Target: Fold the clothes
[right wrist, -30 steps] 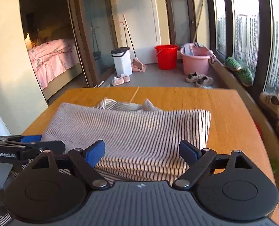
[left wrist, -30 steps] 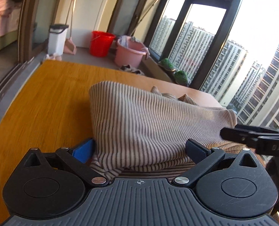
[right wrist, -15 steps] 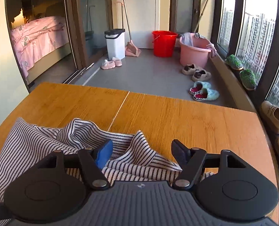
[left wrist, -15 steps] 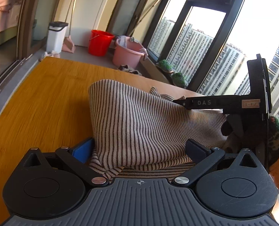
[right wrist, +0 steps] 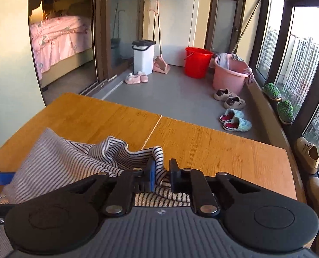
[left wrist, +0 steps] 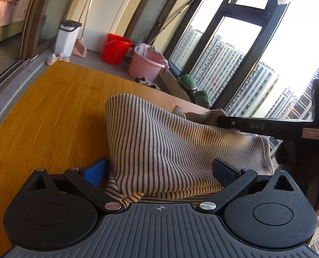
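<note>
The left gripper (left wrist: 159, 172) is sitting wide open around the striped shirt's (left wrist: 166, 146) near edge. The right gripper (right wrist: 162, 173) is pinching a fold near the collar (right wrist: 116, 144). The shirt is lying folded on the table (right wrist: 213, 144).

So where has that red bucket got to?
The red bucket stands on the grey floor beyond the table, in the right wrist view between the pink dustpan and the pink tub.

Close wrist views sharing table (left wrist: 52, 111)
</note>
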`<state>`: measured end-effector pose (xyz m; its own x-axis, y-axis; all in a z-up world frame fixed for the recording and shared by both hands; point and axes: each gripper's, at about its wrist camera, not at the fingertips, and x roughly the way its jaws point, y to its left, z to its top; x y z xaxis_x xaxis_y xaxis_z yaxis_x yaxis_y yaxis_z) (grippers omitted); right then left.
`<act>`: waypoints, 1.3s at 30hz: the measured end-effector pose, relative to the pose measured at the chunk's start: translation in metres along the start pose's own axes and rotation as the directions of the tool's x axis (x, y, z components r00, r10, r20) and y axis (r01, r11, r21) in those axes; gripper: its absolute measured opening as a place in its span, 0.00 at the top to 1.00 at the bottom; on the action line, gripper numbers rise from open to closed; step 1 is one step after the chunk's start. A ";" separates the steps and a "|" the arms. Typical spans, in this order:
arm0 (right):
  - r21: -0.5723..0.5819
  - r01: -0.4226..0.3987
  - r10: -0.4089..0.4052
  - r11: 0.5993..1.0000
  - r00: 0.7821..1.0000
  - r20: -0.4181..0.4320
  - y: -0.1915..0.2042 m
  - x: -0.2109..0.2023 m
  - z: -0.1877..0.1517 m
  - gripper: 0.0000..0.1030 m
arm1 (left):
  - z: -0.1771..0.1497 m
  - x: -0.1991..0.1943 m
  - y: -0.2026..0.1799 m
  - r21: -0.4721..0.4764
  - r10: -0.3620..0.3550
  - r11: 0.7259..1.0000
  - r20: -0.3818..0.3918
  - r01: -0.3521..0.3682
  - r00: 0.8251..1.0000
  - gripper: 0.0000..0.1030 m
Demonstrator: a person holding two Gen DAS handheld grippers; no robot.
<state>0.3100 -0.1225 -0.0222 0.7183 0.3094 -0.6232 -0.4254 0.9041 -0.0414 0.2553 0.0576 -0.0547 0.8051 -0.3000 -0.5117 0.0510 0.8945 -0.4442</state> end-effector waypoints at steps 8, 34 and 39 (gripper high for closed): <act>0.203 -0.169 0.155 0.965 0.985 0.082 -0.020 -0.088 -0.041 0.92 | 0.000 -0.017 0.015 -0.098 0.038 0.995 0.080 -0.030 0.996 0.00; 0.098 0.017 -0.008 0.995 0.996 -0.089 -0.020 0.053 0.008 0.35 | -0.001 -0.007 0.004 -0.024 0.033 0.999 0.022 -0.033 0.999 0.00; 0.154 0.016 0.001 0.988 0.994 -0.110 -0.022 0.064 0.000 0.75 | -0.002 -0.008 0.005 -0.029 0.022 0.999 0.021 -0.021 1.000 0.00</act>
<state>0.3657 -0.1230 -0.0614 0.6525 0.2763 -0.7056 -0.3243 0.9434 0.0695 0.2485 0.0636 -0.0542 0.8180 -0.2737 -0.5059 0.0171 0.8907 -0.4542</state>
